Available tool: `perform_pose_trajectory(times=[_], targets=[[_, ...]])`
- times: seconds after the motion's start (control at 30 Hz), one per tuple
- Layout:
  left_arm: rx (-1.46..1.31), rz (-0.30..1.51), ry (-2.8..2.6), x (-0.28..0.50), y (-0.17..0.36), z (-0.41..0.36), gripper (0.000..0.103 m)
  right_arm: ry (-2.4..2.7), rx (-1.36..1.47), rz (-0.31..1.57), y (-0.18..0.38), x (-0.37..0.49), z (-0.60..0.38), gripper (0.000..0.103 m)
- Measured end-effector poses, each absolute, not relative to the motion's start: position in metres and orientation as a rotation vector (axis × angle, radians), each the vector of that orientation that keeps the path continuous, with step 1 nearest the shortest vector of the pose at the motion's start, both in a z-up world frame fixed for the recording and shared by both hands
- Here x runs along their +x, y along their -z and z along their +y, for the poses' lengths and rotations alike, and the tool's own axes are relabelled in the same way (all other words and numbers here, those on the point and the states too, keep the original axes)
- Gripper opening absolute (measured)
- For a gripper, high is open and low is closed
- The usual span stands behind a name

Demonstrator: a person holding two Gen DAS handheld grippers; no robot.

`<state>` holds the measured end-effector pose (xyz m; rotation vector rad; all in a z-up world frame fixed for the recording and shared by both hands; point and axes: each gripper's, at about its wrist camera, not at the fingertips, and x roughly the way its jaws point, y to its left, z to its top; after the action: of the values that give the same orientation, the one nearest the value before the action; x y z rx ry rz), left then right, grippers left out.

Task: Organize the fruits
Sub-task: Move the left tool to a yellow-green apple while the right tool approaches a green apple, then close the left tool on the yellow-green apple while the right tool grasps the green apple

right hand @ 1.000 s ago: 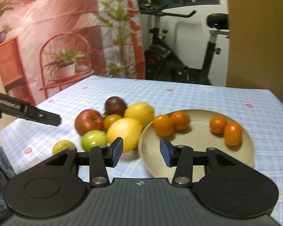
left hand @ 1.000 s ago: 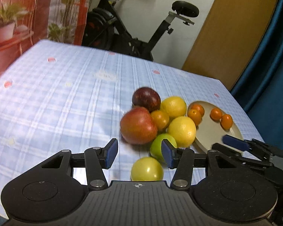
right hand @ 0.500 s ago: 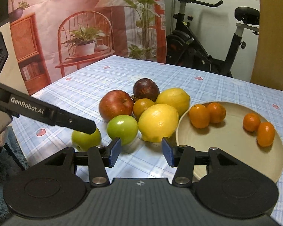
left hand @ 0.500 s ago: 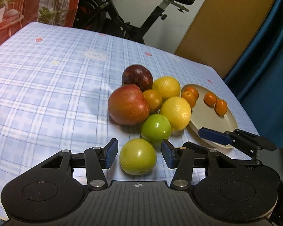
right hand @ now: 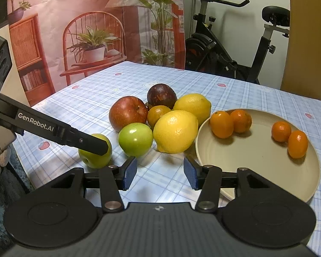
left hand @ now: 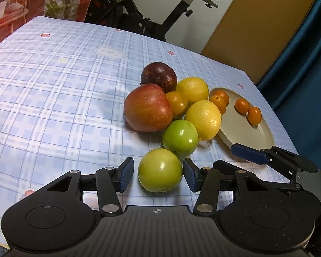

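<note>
Beige plate (right hand: 256, 160) holds four small oranges (right hand: 221, 124), two pairs.

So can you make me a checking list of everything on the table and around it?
Surface: table under a blue checked cloth with small cartoon prints.
Job's things: beige plate holding four small oranges; on the cloth, red apple, dark plum, two lemons, one small orange fruit, two green apples.
Clutter: nothing seen.
Grippers: left gripper open, pads either side of the nearest green apple, not squeezing it; right gripper open, empty, over the cloth by the plate.
Cables: nothing seen.
Surroundings: exercise bike, printed backdrop, blue curtain.
</note>
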<state>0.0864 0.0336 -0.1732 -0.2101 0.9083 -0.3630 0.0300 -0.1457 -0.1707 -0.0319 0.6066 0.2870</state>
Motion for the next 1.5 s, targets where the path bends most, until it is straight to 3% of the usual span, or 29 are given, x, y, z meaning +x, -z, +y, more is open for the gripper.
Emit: perform_pose_trajectory(times=[0.87, 1.33, 1.5], targets=[[-0.173, 0.933, 0.36, 0.088, 0.181, 0.029, 0.049, -0.287, -0.029, 0.611, 0.173, 0.031, -0.148, 0.054], [-0.219, 0.889, 0.242, 0.088, 0.176, 0.053, 0.049, -0.396, -0.208, 0.54, 0.157, 0.056, -0.117, 0.053], [-0.243, 0.879, 0.218, 0.088, 0.176, 0.063, 0.049, -0.427, -0.269, 0.527, 0.156, 0.069, -0.098, 0.048]])
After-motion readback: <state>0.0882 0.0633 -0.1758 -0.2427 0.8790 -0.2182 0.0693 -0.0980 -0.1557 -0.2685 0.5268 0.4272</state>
